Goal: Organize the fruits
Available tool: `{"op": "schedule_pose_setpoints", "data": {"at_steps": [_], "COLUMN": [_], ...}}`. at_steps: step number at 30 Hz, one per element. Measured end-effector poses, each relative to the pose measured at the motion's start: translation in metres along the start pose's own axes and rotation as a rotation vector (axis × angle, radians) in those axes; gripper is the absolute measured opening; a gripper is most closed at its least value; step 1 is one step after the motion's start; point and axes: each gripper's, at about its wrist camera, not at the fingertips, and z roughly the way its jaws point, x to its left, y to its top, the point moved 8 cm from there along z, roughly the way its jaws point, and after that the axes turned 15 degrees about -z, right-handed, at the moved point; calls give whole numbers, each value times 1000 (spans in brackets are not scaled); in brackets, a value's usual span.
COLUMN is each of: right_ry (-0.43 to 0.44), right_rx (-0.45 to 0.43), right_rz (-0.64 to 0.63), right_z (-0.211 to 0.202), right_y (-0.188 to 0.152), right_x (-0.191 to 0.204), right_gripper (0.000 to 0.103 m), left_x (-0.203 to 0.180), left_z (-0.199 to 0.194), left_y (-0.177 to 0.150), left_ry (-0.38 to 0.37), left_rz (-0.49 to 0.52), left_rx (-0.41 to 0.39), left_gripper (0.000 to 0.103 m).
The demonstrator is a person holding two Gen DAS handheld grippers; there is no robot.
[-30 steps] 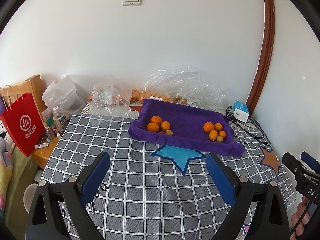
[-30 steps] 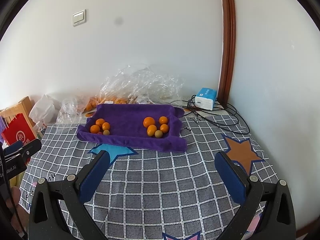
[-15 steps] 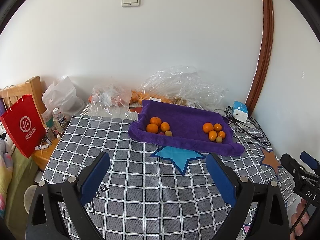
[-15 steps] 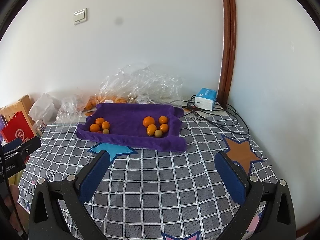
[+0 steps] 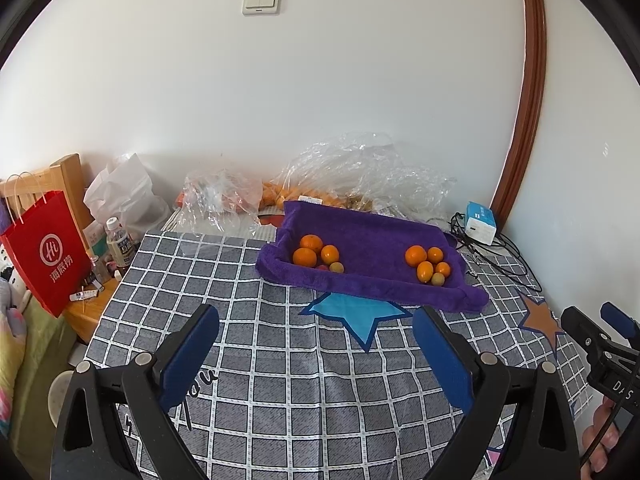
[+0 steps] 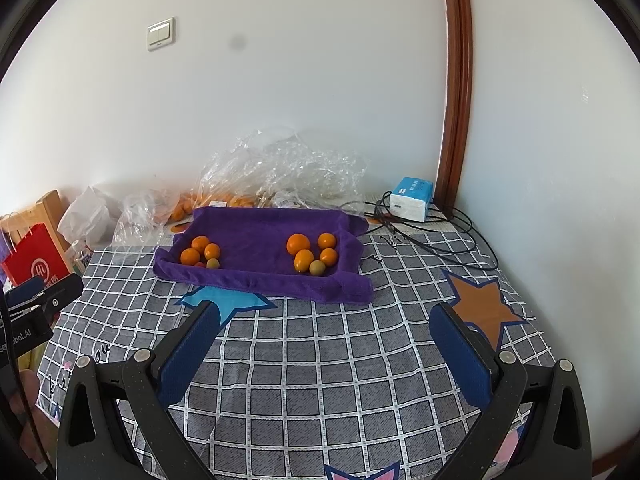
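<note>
A purple cloth-lined tray [image 5: 376, 236] [image 6: 260, 228] sits at the back of the checked table. It holds two clusters of fruit: oranges and a small greenish fruit at its left end [image 5: 316, 254] [image 6: 200, 254], and oranges with a greenish fruit at its right end [image 5: 428, 264] [image 6: 314, 254]. My left gripper [image 5: 316, 350] is open and empty, held above the table well short of the tray. My right gripper [image 6: 324, 350] is open and empty, also short of the tray. The right gripper shows at the edge of the left wrist view [image 5: 600, 344].
Crumpled clear plastic bags [image 5: 360, 172] with more fruit lie behind the tray against the wall. A white-blue box [image 6: 412, 198] and black cables [image 6: 440, 236] sit at the back right. A red paper bag [image 5: 48, 252] and bottles stand off the table's left edge.
Both grippers have drawn back slightly from the tray and stay open. The fruit has not moved.
</note>
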Motion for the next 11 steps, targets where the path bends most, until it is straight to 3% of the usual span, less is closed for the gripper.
{"op": "schedule_pose_setpoints", "data": {"at_steps": [11], "right_ry": [0], "right_rx": [2], "right_rz": [-2], "right_z": [1], "right_y": [-1], "right_x": [2], "right_gripper": [103], "left_x": [-2], "left_z": [-2], "left_y": [2], "left_ry": [-8], "left_rz": [27], "left_rx": [-16], "left_gripper": [98]}}
